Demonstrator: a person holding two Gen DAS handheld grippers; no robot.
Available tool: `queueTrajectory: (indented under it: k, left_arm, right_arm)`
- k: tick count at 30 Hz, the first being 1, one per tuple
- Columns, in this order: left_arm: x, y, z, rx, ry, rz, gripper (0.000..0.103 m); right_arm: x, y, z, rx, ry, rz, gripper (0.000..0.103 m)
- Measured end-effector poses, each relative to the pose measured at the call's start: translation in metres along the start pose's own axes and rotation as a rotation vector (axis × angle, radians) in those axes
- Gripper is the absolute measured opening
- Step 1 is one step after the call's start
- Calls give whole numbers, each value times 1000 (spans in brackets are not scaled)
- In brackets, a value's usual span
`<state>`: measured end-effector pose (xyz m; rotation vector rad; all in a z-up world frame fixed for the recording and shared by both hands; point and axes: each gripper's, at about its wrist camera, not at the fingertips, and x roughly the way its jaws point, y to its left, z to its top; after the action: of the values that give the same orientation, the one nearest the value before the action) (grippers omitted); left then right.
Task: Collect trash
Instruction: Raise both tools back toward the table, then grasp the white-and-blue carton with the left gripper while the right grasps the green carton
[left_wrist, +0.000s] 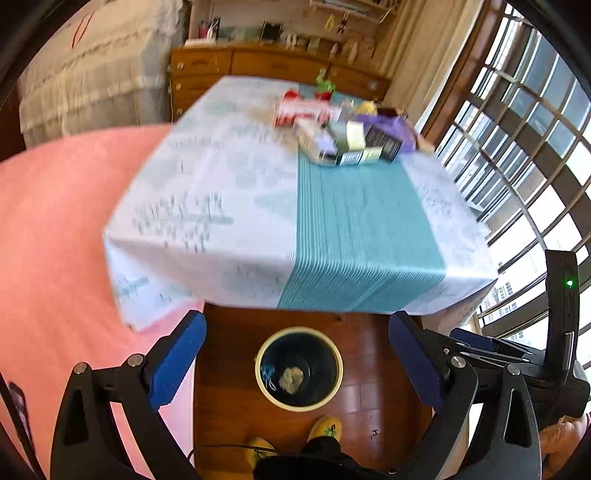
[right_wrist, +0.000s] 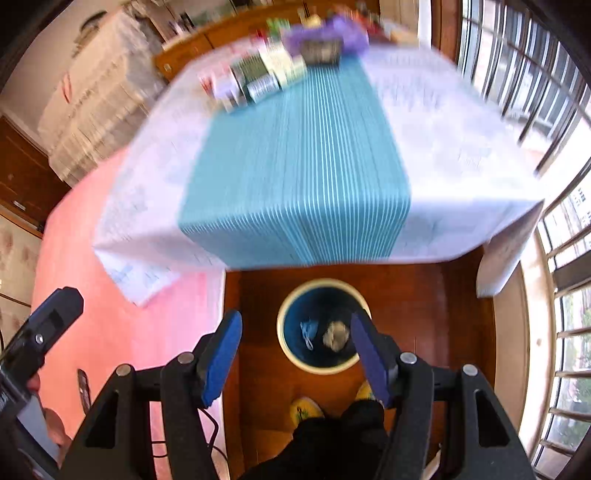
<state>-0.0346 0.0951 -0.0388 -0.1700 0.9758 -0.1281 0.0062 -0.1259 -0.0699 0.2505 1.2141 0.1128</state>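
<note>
A round bin (left_wrist: 266, 387) with a cream rim and dark inside stands on the wooden floor below the table's near edge. In it lie a crumpled pale wad (left_wrist: 291, 378) and a blue scrap (left_wrist: 268, 374). My left gripper (left_wrist: 297, 363) is open and empty, held high above the bin. My right gripper (right_wrist: 297, 356) is open and empty, also above the bin (right_wrist: 321, 365), where the wad (right_wrist: 336, 334) and blue scrap (right_wrist: 307, 332) show again. The right gripper's body shows at the right of the left wrist view (left_wrist: 554, 347). Both views are blurred.
A table with a white and teal striped cloth (left_wrist: 362, 221) carries a pile of small boxes and a purple bag (left_wrist: 343, 136) at its far end. A pink bed (left_wrist: 55, 229) lies left. A barred window (left_wrist: 535, 129) is right. My feet in yellow slippers (left_wrist: 325, 428) stand by the bin.
</note>
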Motion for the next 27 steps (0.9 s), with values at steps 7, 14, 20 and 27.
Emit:
queueTrajectory:
  k: [7, 14, 20, 27]
  left_arm:
    - [-63, -25, 59, 70, -96, -60, 98]
    - [-69, -35, 104, 81, -86, -85, 98]
    - [-35, -29, 133, 5, -50, -8, 98]
    - [30, -28, 176, -95, -11, 51, 80]
  right_arm:
    - [-57, -4, 31, 35, -175, -4, 62]
    - [-83, -4, 70, 39, -288, -11, 62]
    - [-72, -15, 113, 11, -293, 11, 62]
    - [-12, -34, 180, -41, -181, 120, 62]
